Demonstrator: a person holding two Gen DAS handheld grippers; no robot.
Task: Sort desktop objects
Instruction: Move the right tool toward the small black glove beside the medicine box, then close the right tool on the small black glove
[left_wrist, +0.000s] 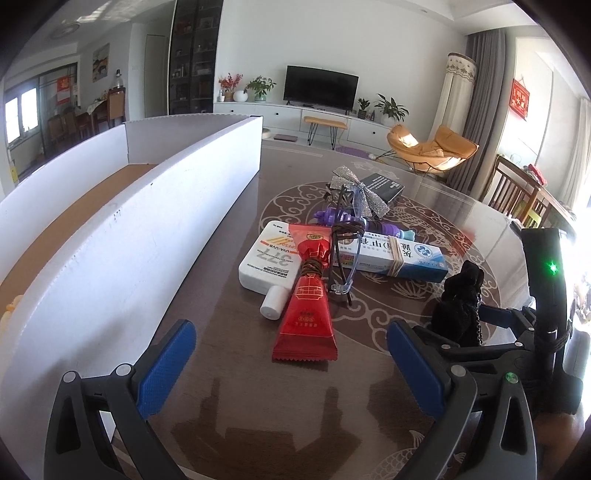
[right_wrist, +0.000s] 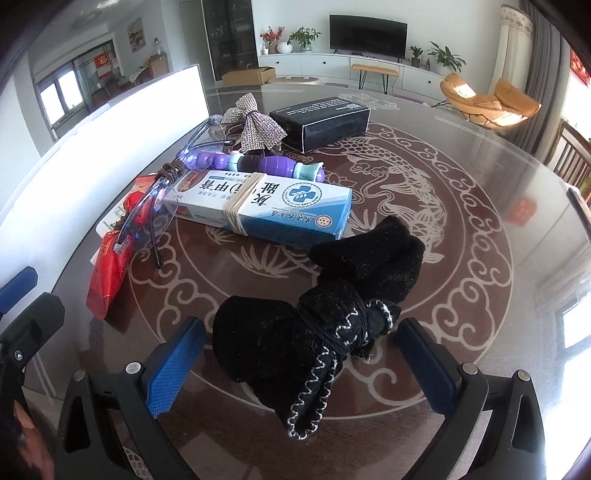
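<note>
While black pouch (right_wrist: 317, 314) sits between wide-open right gripper (right_wrist: 299, 354) pads, ungrasped: pick step; next, close. Left gripper (left_wrist: 291, 354) open, empty.

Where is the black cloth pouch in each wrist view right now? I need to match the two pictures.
Left wrist: black cloth pouch at lower right, beside the right gripper's body.
Right wrist: the pouch at bottom centre, between the open right gripper fingers.
Shared landmark: the blue-and-white box just beyond it.
</note>
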